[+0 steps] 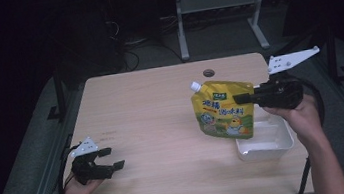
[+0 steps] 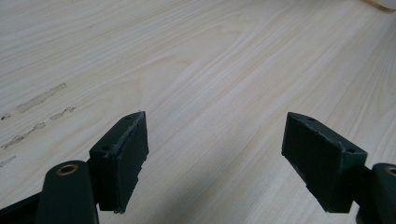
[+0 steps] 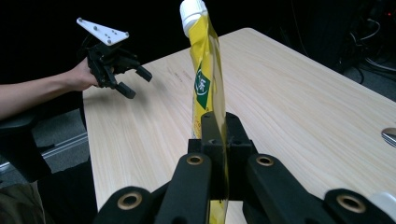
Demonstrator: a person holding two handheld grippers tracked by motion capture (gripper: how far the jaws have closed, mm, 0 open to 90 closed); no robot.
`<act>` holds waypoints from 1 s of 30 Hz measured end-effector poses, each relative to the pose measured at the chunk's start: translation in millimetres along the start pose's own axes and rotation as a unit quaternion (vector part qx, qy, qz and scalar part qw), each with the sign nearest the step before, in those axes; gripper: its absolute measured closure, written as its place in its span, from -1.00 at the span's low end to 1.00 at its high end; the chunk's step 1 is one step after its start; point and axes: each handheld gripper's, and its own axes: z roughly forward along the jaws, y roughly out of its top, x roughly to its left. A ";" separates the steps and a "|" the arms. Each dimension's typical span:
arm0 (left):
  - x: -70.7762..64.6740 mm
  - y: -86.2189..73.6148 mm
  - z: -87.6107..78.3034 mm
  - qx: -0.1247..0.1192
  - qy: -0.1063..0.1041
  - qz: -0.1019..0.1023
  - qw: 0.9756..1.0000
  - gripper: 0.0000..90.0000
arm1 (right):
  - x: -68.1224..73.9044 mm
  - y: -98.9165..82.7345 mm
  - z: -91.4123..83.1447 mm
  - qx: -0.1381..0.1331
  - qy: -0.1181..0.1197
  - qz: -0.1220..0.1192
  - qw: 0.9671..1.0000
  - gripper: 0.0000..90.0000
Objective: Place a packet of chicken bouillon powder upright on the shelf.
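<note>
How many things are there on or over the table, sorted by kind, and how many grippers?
Yellow spouted drink pouch with a white cap: 1
White rectangular plastic tray: 1
Black two-jaw grippers, left gripper and right gripper: 2
Total: 4

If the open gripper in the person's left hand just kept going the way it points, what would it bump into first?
Most likely the table. The left gripper is open, with nothing between its jaws, and its own view looks down along them onto bare wood. The yellow pouch sits well off to the side.
</note>
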 end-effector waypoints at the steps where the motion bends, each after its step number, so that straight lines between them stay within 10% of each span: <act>1: 0.0 0.0 -0.1 0.000 0.000 0.000 1.000 -0.50 | -0.4 -1.1 -2.0 0.000 -0.002 0.001 1.000 0.99; 30: -1.2 0.6 2.5 0.002 -0.003 -0.001 1.000 -0.50 | -16.8 -40.1 -45.7 -0.005 -0.048 0.040 0.998 0.99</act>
